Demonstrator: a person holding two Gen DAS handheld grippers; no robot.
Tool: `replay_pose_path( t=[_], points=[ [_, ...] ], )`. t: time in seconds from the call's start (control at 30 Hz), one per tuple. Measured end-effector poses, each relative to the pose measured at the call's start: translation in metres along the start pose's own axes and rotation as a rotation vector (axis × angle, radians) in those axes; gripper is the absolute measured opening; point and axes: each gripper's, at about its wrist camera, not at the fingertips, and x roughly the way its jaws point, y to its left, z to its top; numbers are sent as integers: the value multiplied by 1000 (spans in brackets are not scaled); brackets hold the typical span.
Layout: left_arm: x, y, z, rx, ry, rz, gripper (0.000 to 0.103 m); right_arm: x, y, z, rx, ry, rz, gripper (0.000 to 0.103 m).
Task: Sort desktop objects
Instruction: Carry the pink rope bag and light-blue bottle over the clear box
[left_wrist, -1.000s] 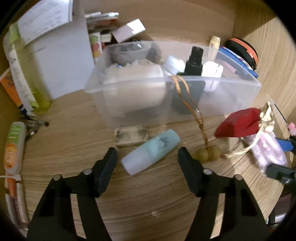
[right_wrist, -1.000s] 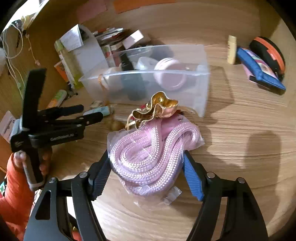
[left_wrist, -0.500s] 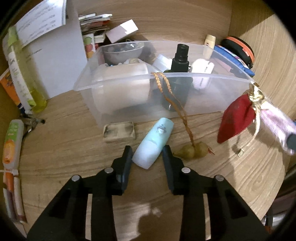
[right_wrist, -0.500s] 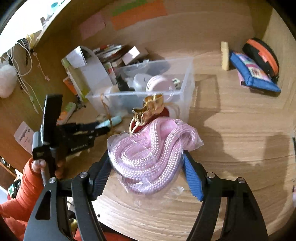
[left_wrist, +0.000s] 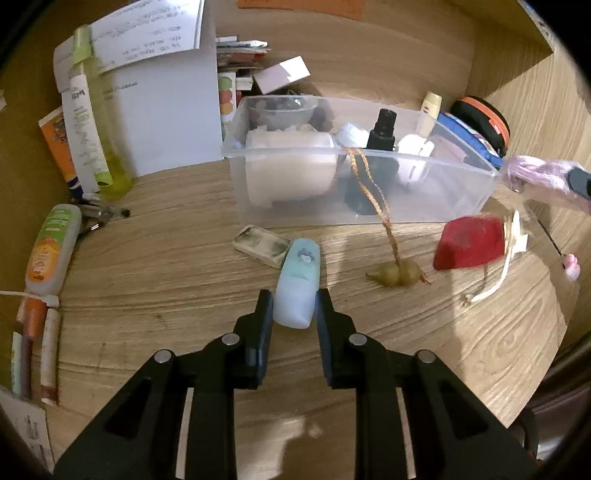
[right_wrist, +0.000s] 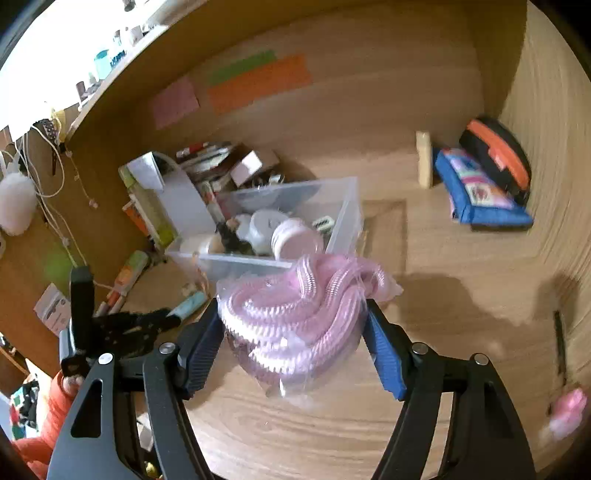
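On the wood-grain desk (left_wrist: 155, 280), just in front of the clear plastic storage bin (left_wrist: 354, 184), a pale blue-green capped tube (left_wrist: 298, 284) is pinched at its near end between the pressed-in black jaws of the left gripper (left_wrist: 293, 306); the tube lies flat on the wood, its far end touching a small flat greenish-grey block (left_wrist: 262, 245). To the right of the tube, an olive gourd-shaped charm (left_wrist: 395, 275) is seen on the desk, with its braided brown cord (left_wrist: 369, 184) draped up over the bin's front wall. A red cloth pouch with gold trim (left_wrist: 469, 245) appears further right (blurred, so whether it rests on the desk cannot be told). Inside the bin, a white roll (left_wrist: 291, 166) and a black spray bottle (left_wrist: 382, 129) are held.

Above the desk, a coil of pink rope in a clear bag (right_wrist: 295, 317) is clamped between the blue-padded jaws of the right gripper (right_wrist: 295, 328), near the bin's right end. A blue pouch (right_wrist: 480, 195) and an orange-and-black round case (right_wrist: 498, 155) are set together in the far right corner.
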Motion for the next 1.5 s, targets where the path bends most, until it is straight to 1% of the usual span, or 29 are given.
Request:
replay_pose_path(
  t=[0.17, 0.4, 0.73, 0.9, 1.03, 1.1, 1.27, 1.37, 1.5],
  points=[
    [-12, 1, 2, -13, -38, -1, 22, 0, 5, 11, -17, -24, -4, 69],
    [-26, 3, 10, -28, -95, -7, 22, 6, 12, 23, -35, -36, 19, 69],
    [-35, 1, 24, -26, -136, -18, 21, 17, 18, 27, -32, -28, 51, 69],
    [-40, -5, 36, -19, -165, -27, 21, 20, 19, 32, -33, -33, 57, 69],
    [-45, -6, 46, -32, -196, -41, 21, 21, 21, 38, -50, -48, 58, 69],
    [-48, -7, 53, -41, -211, -55, 21, 22, 21, 42, -58, -54, 60, 69],
    [-54, -10, 72, -49, -256, -62, 21, 32, 22, 51, -62, -53, 76, 69],
    [-54, -10, 83, -35, -270, -56, 21, 41, 22, 56, -65, -51, 83, 69],
    [-48, -8, 96, -28, -265, -52, 21, 49, 22, 62, -64, -53, 89, 69]
  ],
)
